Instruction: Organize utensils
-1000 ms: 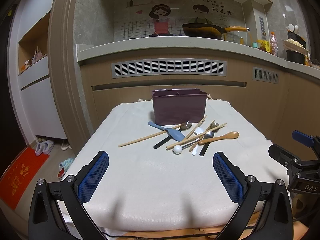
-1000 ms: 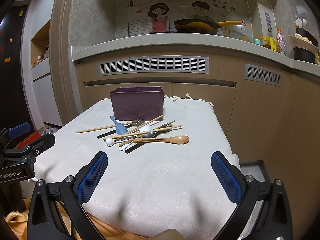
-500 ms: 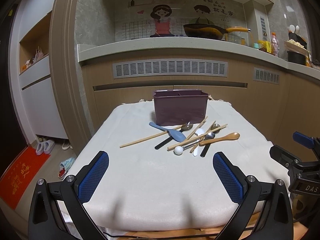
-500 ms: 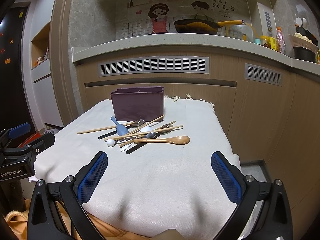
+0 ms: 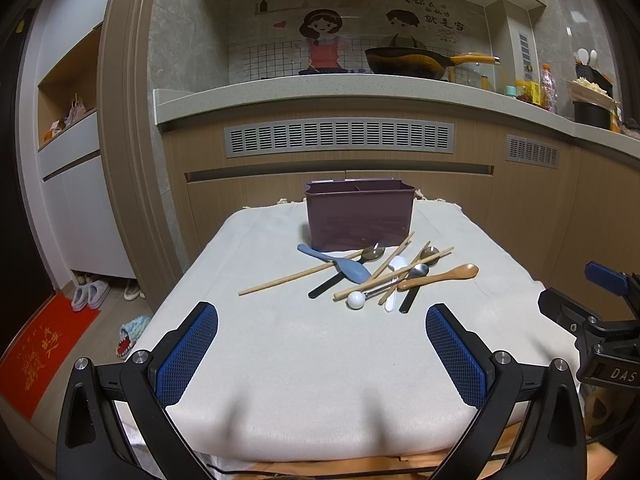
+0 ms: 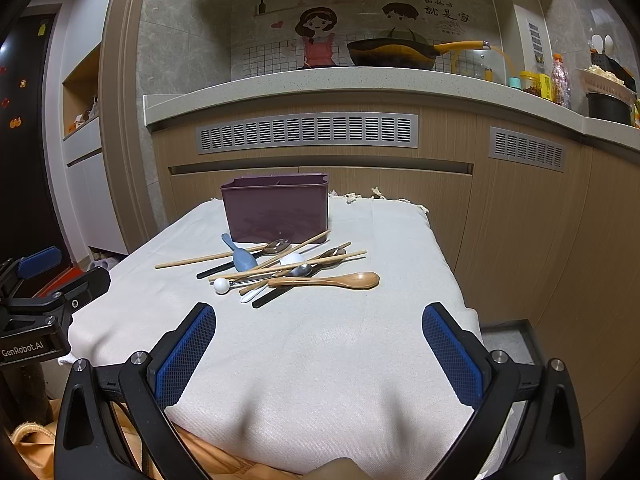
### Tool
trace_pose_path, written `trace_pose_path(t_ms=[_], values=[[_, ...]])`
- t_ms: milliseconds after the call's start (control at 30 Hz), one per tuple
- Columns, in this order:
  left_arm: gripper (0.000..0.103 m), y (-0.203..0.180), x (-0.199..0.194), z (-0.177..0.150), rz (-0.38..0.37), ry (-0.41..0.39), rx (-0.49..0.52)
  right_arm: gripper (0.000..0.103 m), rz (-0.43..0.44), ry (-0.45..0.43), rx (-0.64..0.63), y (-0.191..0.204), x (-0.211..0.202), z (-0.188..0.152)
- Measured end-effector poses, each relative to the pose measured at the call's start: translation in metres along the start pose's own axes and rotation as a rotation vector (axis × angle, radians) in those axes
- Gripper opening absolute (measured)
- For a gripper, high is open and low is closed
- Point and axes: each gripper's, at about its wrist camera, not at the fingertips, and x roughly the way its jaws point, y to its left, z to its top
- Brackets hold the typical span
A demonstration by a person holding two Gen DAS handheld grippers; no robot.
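A purple utensil holder (image 5: 359, 213) (image 6: 276, 212) stands at the far side of a cloth-covered table (image 5: 304, 344). In front of it lies a heap of utensils: a wooden spoon (image 5: 440, 276) (image 6: 326, 281), a blue spoon (image 5: 340, 264) (image 6: 239, 255), wooden chopsticks (image 5: 298, 276), metal spoons (image 5: 416, 270) and a white spoon (image 5: 394, 280). My left gripper (image 5: 322, 354) is open and empty above the near table edge. My right gripper (image 6: 318, 354) is open and empty, to its right; it also shows in the left wrist view (image 5: 596, 320).
A kitchen counter (image 5: 360, 92) with a wok (image 5: 408, 62) runs behind the table. Cabinet fronts stand close behind and to the right. A red mat (image 5: 44, 356) and slippers (image 5: 90, 294) lie on the floor at left.
Both views have shifted only slightly; the utensil heap sits a little higher and farther right in the frames. Both grippers stay open and empty.
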Motion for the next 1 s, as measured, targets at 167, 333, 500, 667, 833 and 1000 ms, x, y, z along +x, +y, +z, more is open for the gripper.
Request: trace_pose_path(t_ms=[167, 333, 500, 667, 833, 1000], values=[[0.103, 0.000, 0.001, -0.001, 0.002, 0.007, 0.000, 0.103, 0.000, 0.001, 0.001, -0.001, 0.000, 0.000], [0.103, 0.003, 0.005, -0.001, 0.008, 0.024, -0.010, 0.103, -0.017, -0.014, -0.003, 0.000, 0.000, 0.004], [0.103, 0.008, 0.024, 0.007, 0.003, 0.069, -0.025, 0.103, -0.041, -0.039, -0.025, -0.003, 0.009, 0.017], [0.103, 0.010, 0.050, 0.019, -0.014, 0.085, -0.007, 0.103, -0.039, -0.038, -0.068, -0.001, 0.030, 0.035], [0.103, 0.012, 0.091, 0.032, -0.111, 0.167, -0.016, 0.103, -0.016, -0.020, -0.083, -0.001, 0.060, 0.054], [0.103, 0.009, 0.146, 0.039, -0.119, 0.299, -0.040, 0.103, -0.015, 0.021, -0.113, -0.001, 0.096, 0.060]])
